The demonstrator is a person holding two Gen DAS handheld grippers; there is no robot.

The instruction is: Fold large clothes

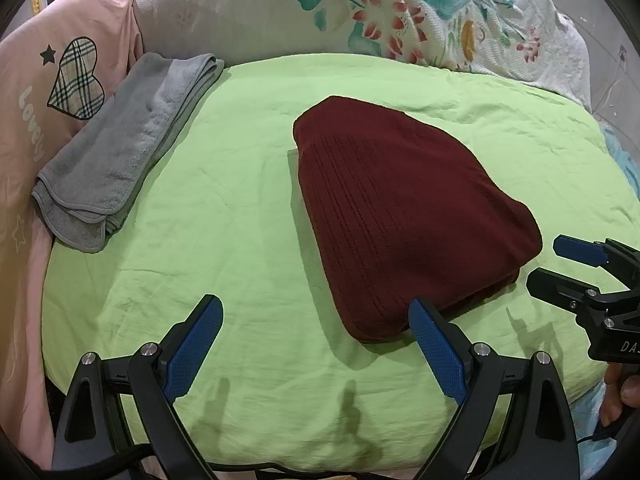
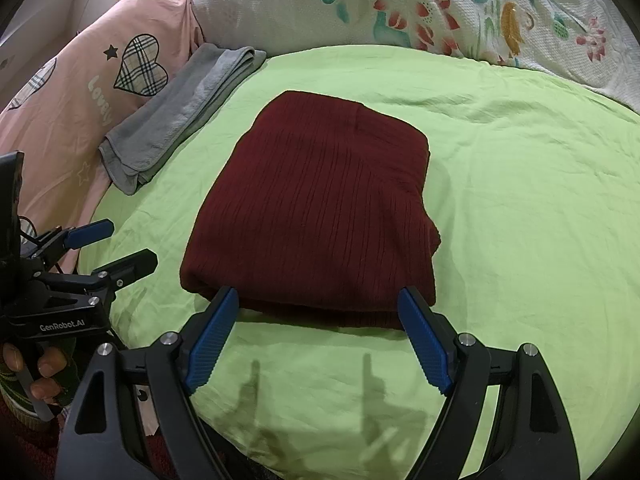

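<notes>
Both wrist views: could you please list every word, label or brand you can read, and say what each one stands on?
"Lovely": white letters on the pink bedding, beside the plaid heart; it shows in both views.
"GenRobot.AI": white print on the black body of the left hand-held gripper, right wrist view.
"DA": cut off by the picture's edge, on the body of the right hand-held gripper, left wrist view; the rest cannot be read.
Nothing else is readable.

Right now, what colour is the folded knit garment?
Dark maroon, ribbed garment; clearest in the right wrist view.
</notes>
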